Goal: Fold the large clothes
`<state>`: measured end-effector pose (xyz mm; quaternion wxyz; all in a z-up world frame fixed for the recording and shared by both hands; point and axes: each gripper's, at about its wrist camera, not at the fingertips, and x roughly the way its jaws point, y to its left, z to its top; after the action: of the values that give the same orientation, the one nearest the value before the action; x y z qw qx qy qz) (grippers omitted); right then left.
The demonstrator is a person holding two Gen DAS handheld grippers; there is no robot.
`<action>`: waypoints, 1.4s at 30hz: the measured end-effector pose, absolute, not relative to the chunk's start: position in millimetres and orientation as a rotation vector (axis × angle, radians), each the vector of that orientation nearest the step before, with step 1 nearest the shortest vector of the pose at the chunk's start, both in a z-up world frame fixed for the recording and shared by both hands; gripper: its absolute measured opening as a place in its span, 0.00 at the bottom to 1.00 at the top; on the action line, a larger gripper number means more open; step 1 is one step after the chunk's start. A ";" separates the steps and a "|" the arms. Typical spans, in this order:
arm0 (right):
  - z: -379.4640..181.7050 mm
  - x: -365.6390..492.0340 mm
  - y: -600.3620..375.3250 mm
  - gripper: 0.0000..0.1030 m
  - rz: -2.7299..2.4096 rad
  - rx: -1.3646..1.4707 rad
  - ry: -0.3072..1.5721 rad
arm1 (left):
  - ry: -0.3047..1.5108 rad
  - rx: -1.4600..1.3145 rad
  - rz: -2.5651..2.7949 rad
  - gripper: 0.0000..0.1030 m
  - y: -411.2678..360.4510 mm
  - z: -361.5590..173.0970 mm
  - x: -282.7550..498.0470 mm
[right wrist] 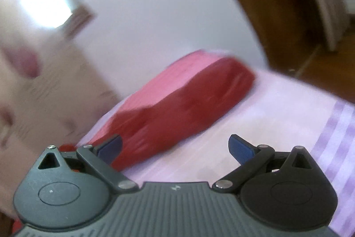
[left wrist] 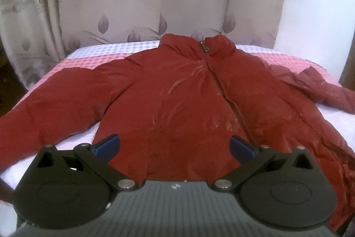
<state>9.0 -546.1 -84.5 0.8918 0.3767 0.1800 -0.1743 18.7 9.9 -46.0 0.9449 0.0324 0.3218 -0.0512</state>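
A dark red puffer jacket lies spread flat on the bed, front up, zipped, collar at the far end and both sleeves stretched out sideways. My left gripper hovers open over the jacket's near hem, a little left of the zipper, with nothing between its blue pads. The right wrist view is blurred. It shows one red sleeve running away over the sheet. My right gripper stands open beside the sleeve's near part, its left finger over the red cloth, holding nothing.
The bed carries a pink and white checked sheet. A leaf-print curtain hangs behind it and a white wall is at the right. In the right wrist view a brown wooden frame and a striped sheet edge appear.
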 end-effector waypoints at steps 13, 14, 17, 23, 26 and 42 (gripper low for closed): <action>-123.6 82.1 -623.1 0.83 -0.543 0.922 0.335 | 0.691 0.081 -0.073 1.00 6.3 -47.6 40.6; -125.5 87.5 -625.1 0.56 -0.550 0.903 0.359 | 0.695 0.076 -0.068 1.00 7.2 -48.0 42.7; -130.8 99.3 -633.3 0.21 -0.536 0.899 0.414 | 0.702 0.072 -0.058 1.00 9.7 -48.5 47.4; -65.2 114.2 -606.0 0.12 -0.366 0.790 0.305 | 0.678 0.050 -0.019 1.00 25.5 -41.1 48.0; -12.5 138.0 -552.8 0.12 -0.200 0.710 0.241 | 0.670 0.012 -0.016 1.00 36.5 -35.7 44.9; -5.6 246.2 -200.7 0.12 0.468 0.573 0.400 | 0.622 -0.044 -0.022 1.00 68.4 -36.4 25.3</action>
<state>246.2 -200.7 -5.6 0.9129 0.2781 0.1940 0.2274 25.3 68.4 -36.4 0.9517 -0.0217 0.3061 -0.0109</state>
